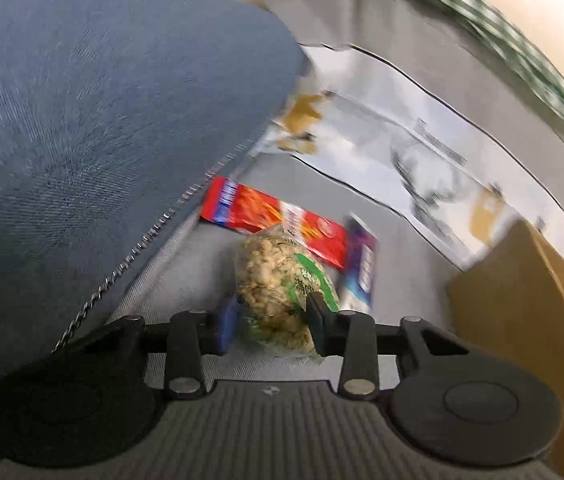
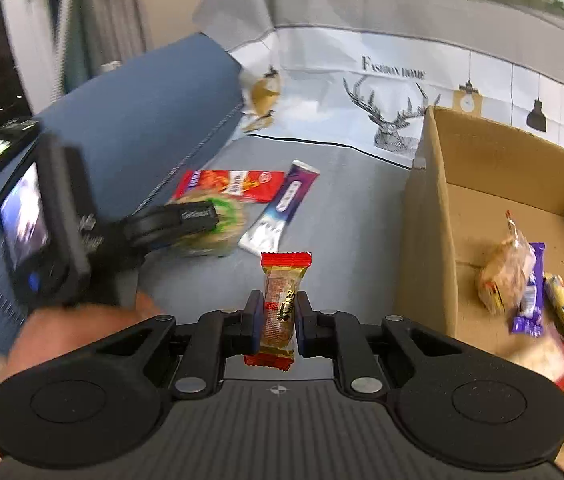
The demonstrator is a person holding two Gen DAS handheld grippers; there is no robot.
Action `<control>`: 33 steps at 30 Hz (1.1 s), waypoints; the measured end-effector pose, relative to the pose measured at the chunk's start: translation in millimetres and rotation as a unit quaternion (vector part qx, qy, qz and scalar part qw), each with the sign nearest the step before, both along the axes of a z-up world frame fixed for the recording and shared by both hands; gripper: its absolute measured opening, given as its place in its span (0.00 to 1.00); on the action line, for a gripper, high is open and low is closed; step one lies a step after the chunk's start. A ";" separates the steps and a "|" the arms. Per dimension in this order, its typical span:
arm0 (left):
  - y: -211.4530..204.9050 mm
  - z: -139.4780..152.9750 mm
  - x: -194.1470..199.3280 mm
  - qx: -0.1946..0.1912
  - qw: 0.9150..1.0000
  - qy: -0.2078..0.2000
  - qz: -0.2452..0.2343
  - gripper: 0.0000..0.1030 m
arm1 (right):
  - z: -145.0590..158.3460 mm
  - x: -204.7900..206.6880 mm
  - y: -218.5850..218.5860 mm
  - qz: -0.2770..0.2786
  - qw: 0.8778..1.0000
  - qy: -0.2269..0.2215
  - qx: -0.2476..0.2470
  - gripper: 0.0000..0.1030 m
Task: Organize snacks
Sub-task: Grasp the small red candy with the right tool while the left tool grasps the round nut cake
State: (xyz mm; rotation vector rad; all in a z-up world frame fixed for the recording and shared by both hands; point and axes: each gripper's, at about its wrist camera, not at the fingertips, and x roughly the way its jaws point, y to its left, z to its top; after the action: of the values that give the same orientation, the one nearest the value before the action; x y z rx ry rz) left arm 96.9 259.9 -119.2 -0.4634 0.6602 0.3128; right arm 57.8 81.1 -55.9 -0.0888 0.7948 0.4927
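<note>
Both wrist views angled down, close over the grey cloth point(image 1: 202, 248), sharing red packet point(image 2: 230, 185), cardboard box point(image 2: 426, 216)

Even, fairly bright indoor light with soft shadows. Motion blur smears the green-checked cloth point(image 1: 494, 36) toward one o'clock, and fisheye bending curves every edge. The white printed tablecloth point(image 1: 434, 160) seems slightly glared.

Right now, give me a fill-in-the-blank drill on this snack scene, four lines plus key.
1. The right tongs are shut on a slim snack bar whose wrapper ends are ____ in colour.
2. The left tongs grip a round clear pack of rice crackers with a ____ label.
3. Several snacks already lie inside the ____.
4. The animal printed on the grey cloth is a ____.

Missing words: red; green; cardboard box; deer
</note>
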 end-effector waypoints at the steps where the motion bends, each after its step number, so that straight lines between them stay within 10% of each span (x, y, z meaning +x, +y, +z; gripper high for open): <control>1: -2.1 3.4 -2.7 -0.003 1.000 0.011 -0.016 0.40 | -1.0 -10.2 -2.2 0.008 1.000 -0.005 0.002 0.16; 5: -2.5 19.5 -19.8 -0.002 0.998 0.018 -0.056 0.40 | -10.3 -37.3 -11.1 0.036 0.999 -0.011 -0.002 0.16; 22: -21.9 8.1 -6.5 0.063 0.986 0.083 -0.134 0.96 | -63.6 -51.4 -8.6 0.056 0.998 0.004 0.008 0.16; 33: -27.2 -13.1 23.9 0.088 0.984 0.098 -0.123 0.99 | -86.0 -31.0 -16.0 0.026 0.999 0.028 -0.011 0.23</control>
State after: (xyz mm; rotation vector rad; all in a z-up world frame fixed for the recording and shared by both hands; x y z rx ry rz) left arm 120.7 232.6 -132.3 -0.1797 0.8644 0.1822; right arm 26.7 65.1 -141.9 -0.1172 0.8538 0.5380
